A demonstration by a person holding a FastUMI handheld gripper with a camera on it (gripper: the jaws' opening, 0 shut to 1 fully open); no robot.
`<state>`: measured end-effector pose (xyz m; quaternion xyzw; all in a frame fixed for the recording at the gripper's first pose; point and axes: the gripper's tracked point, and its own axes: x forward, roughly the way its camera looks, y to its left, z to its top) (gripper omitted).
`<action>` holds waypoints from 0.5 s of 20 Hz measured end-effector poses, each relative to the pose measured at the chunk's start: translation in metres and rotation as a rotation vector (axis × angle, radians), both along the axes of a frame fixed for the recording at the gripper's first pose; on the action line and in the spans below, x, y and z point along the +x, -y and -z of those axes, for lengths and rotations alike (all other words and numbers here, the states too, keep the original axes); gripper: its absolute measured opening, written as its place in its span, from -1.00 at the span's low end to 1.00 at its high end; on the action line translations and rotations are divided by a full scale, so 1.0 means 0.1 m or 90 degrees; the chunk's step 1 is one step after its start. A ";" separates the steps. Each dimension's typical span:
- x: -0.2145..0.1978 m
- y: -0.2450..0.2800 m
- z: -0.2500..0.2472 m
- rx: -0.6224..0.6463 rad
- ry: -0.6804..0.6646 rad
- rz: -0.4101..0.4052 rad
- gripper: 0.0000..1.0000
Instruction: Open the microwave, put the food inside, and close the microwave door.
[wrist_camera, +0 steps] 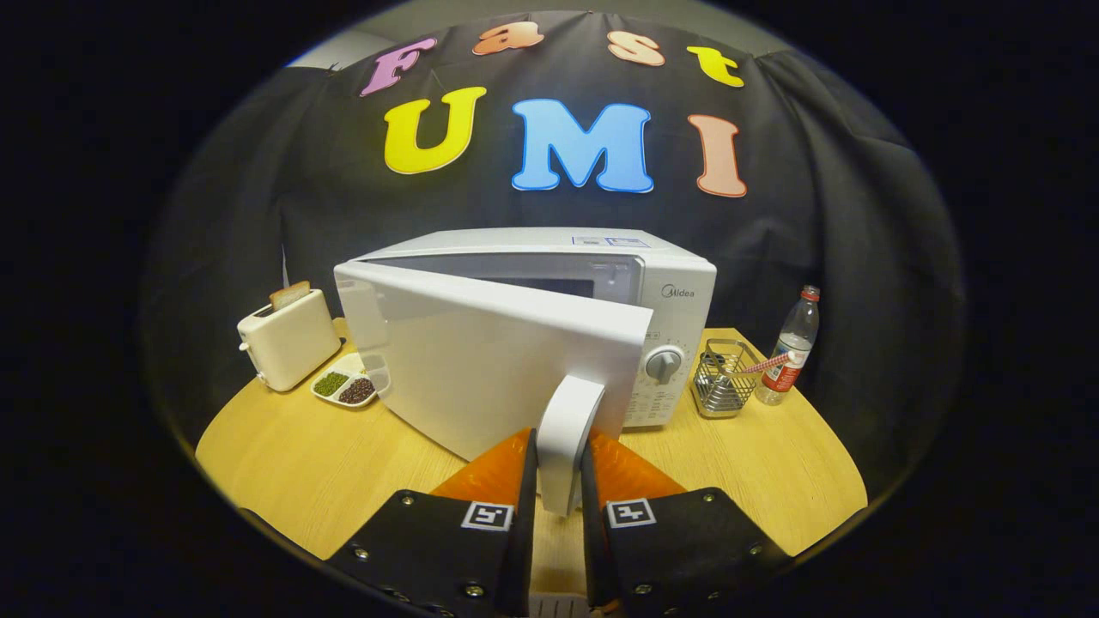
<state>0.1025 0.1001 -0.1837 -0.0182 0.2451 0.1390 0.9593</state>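
Even overhead light, sharp centre, heavy fisheye bend twd edges, dim backdrop.

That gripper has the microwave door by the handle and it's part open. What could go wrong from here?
The gripper is shut on the door handle, and a pull off the door's arc might make it slip. The door swings toward the divided dish and the toaster, so opening wider might knock them. A hard tug could also drag the microwave across the table.

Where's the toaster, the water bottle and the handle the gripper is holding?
Cream toaster with bread (289, 341): gripper view, on its front side.
Clear plastic water bottle, red cap (795, 336): gripper view, on its body.
White microwave door handle (567, 429): gripper view, on its middle, between the gripper (560, 481) fingers.
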 end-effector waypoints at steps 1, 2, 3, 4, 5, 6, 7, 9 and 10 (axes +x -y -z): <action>-0.07 -0.03 -0.01 0.000 -0.002 0.002 -0.49; -0.15 -0.06 -0.01 0.002 -0.004 0.004 -0.49; -0.22 -0.09 -0.02 0.002 -0.006 0.005 -0.49; -0.30 -0.15 -0.03 0.001 -0.007 0.004 -0.49; -0.38 -0.18 -0.03 -0.003 -0.007 0.001 -0.49; -0.46 -0.22 -0.02 -0.007 -0.008 -0.004 -0.49; -0.53 -0.28 -0.03 -0.009 -0.009 -0.009 -0.49; -0.67 -0.36 -0.02 -0.009 -0.011 -0.013 -0.49; -0.74 -0.40 -0.03 -0.008 -0.010 -0.014 -0.49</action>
